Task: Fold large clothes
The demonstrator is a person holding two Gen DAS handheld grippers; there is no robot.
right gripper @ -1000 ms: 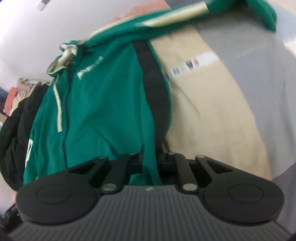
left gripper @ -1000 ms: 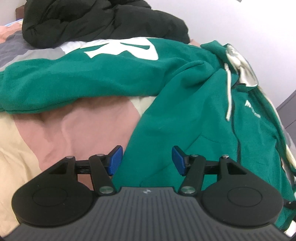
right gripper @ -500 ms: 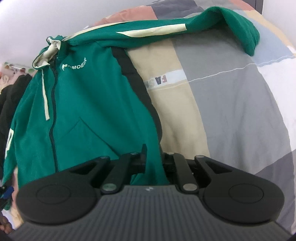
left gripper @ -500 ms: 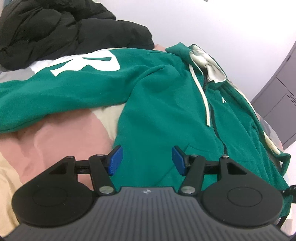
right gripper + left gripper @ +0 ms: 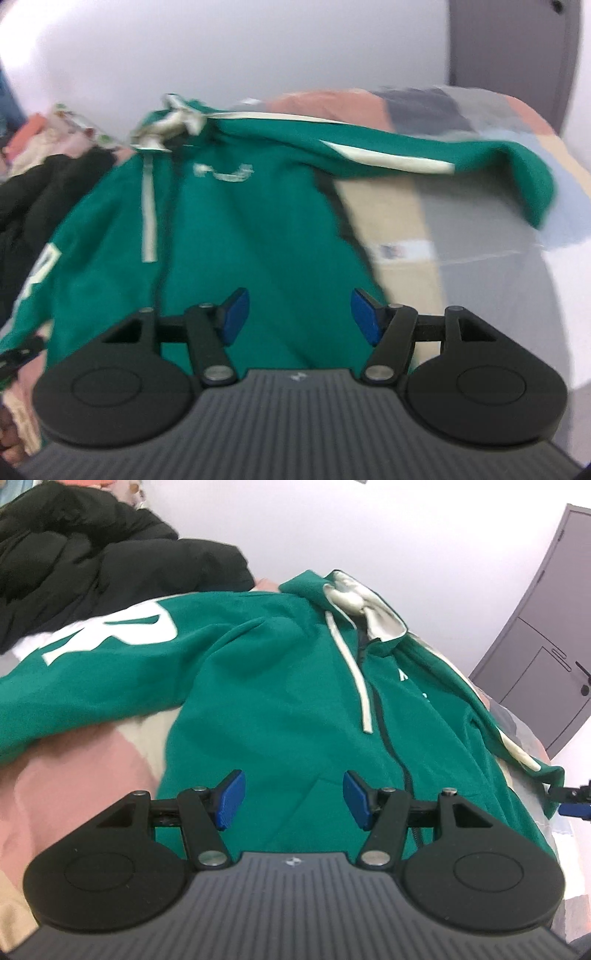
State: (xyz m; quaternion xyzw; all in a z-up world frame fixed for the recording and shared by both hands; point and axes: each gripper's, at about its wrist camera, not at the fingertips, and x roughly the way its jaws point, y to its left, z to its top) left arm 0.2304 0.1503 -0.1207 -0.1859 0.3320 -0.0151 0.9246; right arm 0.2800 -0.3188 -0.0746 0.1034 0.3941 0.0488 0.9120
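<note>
The green hoodie (image 5: 280,709) lies spread on the bed (image 5: 491,295) ahead of both claws. The left claw (image 5: 293,799) stands open, holding nothing. The right claw (image 5: 299,315) has just been opening, its jaws empty above the hem.

Hoodie (image 5: 288,709) on bed (image 5: 74,760), beside jacket (image 5: 92,576)

Left gripper (image 5: 293,799): blue fingers (image 5: 231,799) spread, nothing gripped. Right gripper (image 5: 299,319): jaws just opened, fingers (image 5: 364,319) apart, gripping nothing.
</note>
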